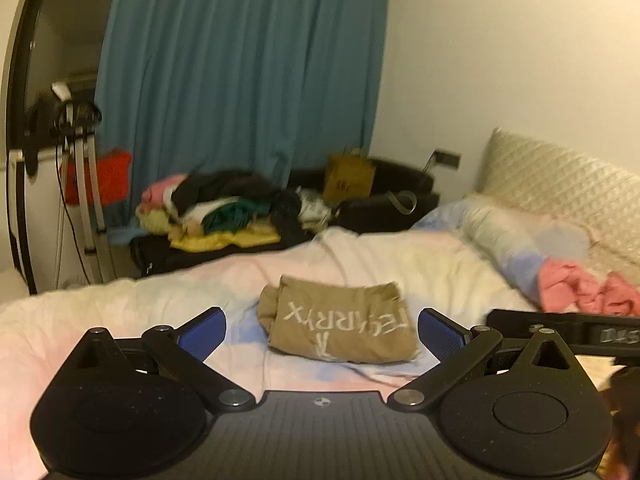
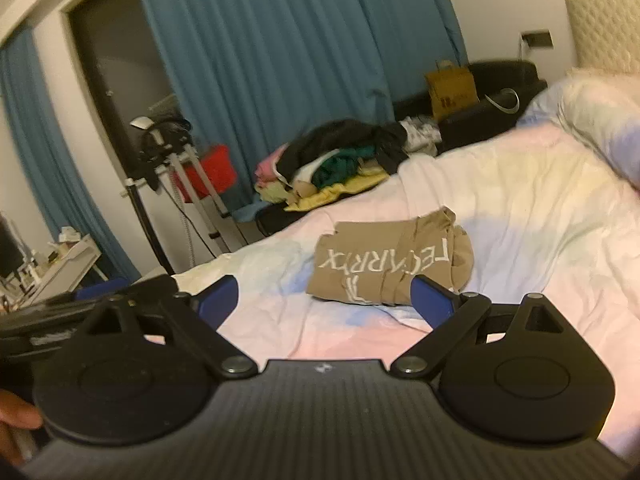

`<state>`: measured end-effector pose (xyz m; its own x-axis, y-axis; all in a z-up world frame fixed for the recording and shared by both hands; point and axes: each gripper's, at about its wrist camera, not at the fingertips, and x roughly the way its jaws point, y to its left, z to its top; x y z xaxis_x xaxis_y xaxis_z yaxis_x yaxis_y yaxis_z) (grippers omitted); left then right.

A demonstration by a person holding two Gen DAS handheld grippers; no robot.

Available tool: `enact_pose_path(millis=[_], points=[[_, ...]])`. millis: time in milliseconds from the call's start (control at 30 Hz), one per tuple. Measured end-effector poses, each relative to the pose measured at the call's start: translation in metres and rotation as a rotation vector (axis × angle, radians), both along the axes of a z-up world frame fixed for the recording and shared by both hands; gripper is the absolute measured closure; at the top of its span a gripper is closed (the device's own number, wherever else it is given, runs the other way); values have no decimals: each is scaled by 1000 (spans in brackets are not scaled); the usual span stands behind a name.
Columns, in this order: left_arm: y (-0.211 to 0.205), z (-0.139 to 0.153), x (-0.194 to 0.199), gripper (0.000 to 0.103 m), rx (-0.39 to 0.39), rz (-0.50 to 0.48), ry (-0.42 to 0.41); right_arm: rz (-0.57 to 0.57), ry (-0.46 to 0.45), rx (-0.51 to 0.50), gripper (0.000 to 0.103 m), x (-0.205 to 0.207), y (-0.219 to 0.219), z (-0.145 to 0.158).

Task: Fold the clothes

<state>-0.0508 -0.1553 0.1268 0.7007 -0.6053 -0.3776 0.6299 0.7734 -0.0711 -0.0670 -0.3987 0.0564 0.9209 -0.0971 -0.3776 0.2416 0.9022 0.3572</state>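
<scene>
Both grippers are up off the bed now, and the tan folded shirt (image 1: 338, 328) sits alone on the pastel duvet (image 1: 420, 264), square-ish, white lettering upside down to the cameras; nothing touching it. The left gripper (image 1: 322, 334) has its jaws spread wide with only air between the blue pads; released, no cloth in them. From its view the shirt lies dead ahead, just beyond the fingertips, its long axis running left to right across the line of the fingers. The right gripper (image 2: 324, 298) is likewise splayed open and empty; in its view the tan folded shirt (image 2: 390, 264) sits ahead and a touch to the right, the bunched thicker end toward the right fingertip.

By the look of it this piece is finished, so the relation that matters next is the far one: the pile of unfolded clothes (image 1: 216, 208) lies well beyond the shirt, off the far left edge of the bed, on something dark and low; the left hand looks the nearer to it, though blur makes that a close call. A pink garment (image 1: 588, 288) lies at the right, near the pillow (image 1: 520, 232), closer to the right hand.
</scene>
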Motion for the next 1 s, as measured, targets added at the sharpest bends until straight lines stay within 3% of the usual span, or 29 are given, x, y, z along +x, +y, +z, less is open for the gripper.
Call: enact_pose_path(millis=[333, 567, 767, 1000], points=[[55, -8, -60, 0, -36, 73, -98, -37, -106, -158, 9, -29, 55, -27], [71, -32, -56, 0, -38, 110, -94, -48, -99, -218, 9, -16, 72, -50], [69, -59, -43, 0, -10, 117, -30, -56, -84, -256, 9, -11, 77, -59], [66, -68, -40, 0, 4, 112, -15, -40, -39, -289, 9, -5, 82, -68]])
